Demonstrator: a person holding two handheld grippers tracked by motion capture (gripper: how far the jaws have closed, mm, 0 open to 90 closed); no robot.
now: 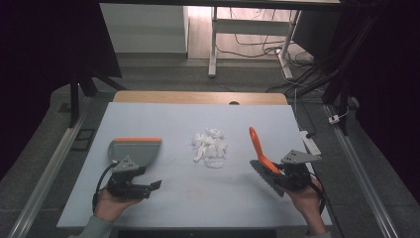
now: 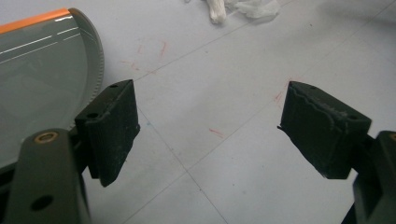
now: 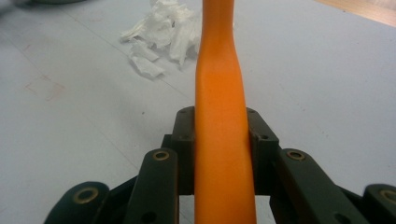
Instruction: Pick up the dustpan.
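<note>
Right gripper [image 3: 220, 140] clamps orange brush handle [image 3: 219, 116]; grey dustpan [image 1: 134, 149] lies empty.

Orange-handled brush [image 1: 258, 151] tilted upright, clamped at right, grey dustpan [image 1: 134, 150] flat at left

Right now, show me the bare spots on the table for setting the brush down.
Bare cloth lies between the dustpan and the paper scraps, along the near edge between both hands, and behind the scraps. The stretch around the brush is tighter.

brush handle [image 3: 219, 116]: top cut off | dustpan [image 2: 42, 79]: left part cut off
</note>
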